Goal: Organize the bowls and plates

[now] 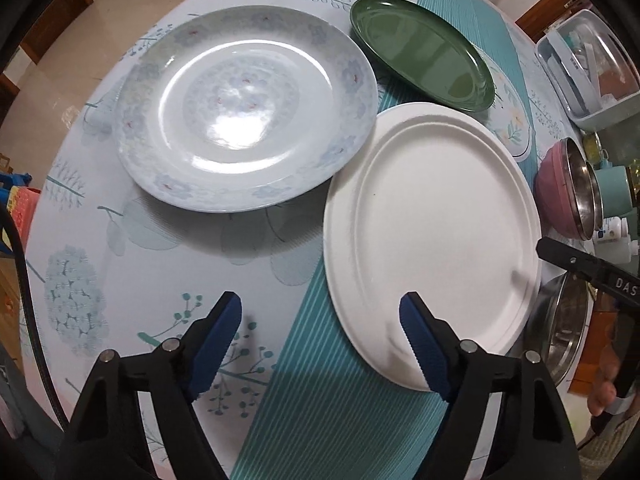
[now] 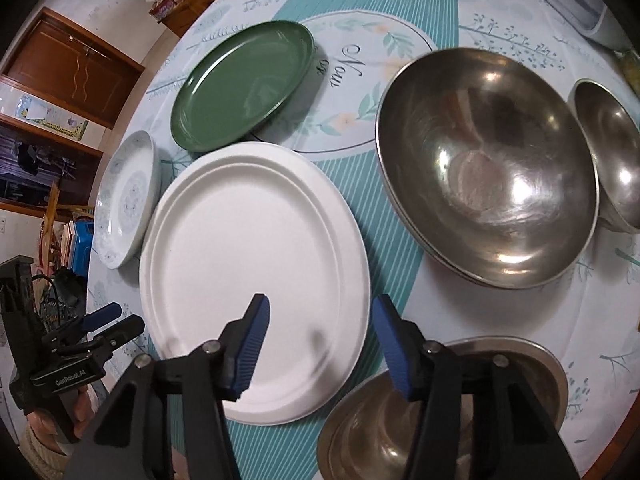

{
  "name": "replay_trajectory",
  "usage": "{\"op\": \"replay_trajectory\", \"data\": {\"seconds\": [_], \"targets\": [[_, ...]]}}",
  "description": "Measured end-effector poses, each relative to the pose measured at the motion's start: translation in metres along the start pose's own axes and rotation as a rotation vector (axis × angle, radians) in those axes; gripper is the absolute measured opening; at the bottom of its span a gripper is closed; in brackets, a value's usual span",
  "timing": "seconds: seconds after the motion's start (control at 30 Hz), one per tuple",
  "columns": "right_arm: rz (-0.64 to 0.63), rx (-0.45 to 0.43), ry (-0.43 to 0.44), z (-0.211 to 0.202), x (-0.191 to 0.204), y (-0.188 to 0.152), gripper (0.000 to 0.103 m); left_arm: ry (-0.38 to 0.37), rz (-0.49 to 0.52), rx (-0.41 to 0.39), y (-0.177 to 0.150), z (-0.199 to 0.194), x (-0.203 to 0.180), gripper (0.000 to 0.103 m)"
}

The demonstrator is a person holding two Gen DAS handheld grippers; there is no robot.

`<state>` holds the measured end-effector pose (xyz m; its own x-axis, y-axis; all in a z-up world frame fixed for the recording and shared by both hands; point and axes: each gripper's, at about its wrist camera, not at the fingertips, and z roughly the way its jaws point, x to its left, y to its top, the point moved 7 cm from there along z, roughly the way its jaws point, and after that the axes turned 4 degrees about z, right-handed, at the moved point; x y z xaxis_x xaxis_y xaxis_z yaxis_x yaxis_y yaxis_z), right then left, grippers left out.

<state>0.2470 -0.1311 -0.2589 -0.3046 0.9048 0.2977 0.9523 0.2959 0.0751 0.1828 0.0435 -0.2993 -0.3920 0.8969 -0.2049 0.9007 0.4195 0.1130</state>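
both grippers are pointed steeply down at a round table (image 1: 168, 248) covered with a pale flowered cloth and a teal striped runner. the left gripper (image 1: 320, 320) is held with its blue pads wide apart; the rim of the white plate (image 1: 432, 240) lies between them near the right-hand pad, but whether that pad touches the rim cannot be told, and the other pad stands over bare cloth, so nothing is gripped. the right gripper (image 2: 320, 332) is held with its pads about half apart, straddling the near right edge of the white plate (image 2: 256, 280); the left pad hangs over the plate's face and the right pad just outside the rim, and no pressing on the plate is seen. in the right wrist view the left gripper (image 2: 112, 320) is seen at the plate's left edge, with fingers of the hand (image 2: 80, 408) wrapped around its handle.

the flowered plate (image 1: 244, 108) lies to the left of the white plate, its edge overlapped by the white rim in the left view. the green plate (image 1: 420, 52) lies beyond both. a large steel bowl (image 2: 484, 164) sits right of the white plate, a smaller steel bowl (image 2: 612, 152) beside it at the frame's edge, and another steel bowl (image 2: 460, 408) lies under the right gripper's right finger. a pink bowl (image 1: 556, 188) and a clear box (image 1: 588, 68) are seen at the far right of the left view
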Motion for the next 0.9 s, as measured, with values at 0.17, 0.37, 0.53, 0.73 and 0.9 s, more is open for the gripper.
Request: {"op": "replay_trajectory", "data": {"seconds": [0.17,0.37,0.53,0.73,0.9], "targets": [[0.007,0.008,0.004,0.004,-0.005,0.002,0.052,-0.005,-0.007,0.011,0.001,0.005,0.001,0.074],[0.003,0.013,0.001,0.005,-0.007,0.009,0.052,-0.036,-0.021,0.033,0.009,0.014,-0.002,0.065],[-0.004,0.032,-0.012,0.013,-0.005,0.012,0.047,-0.044,-0.026,0.042,0.012,0.02,-0.003,0.064],[-0.023,0.04,-0.04,0.016,-0.006,0.015,0.043,-0.057,-0.019,0.059,0.013,0.026,-0.004,0.056],[-0.024,0.047,-0.049,0.02,-0.007,0.018,0.035,-0.065,-0.01,0.065,0.016,0.029,-0.008,0.052]]}}
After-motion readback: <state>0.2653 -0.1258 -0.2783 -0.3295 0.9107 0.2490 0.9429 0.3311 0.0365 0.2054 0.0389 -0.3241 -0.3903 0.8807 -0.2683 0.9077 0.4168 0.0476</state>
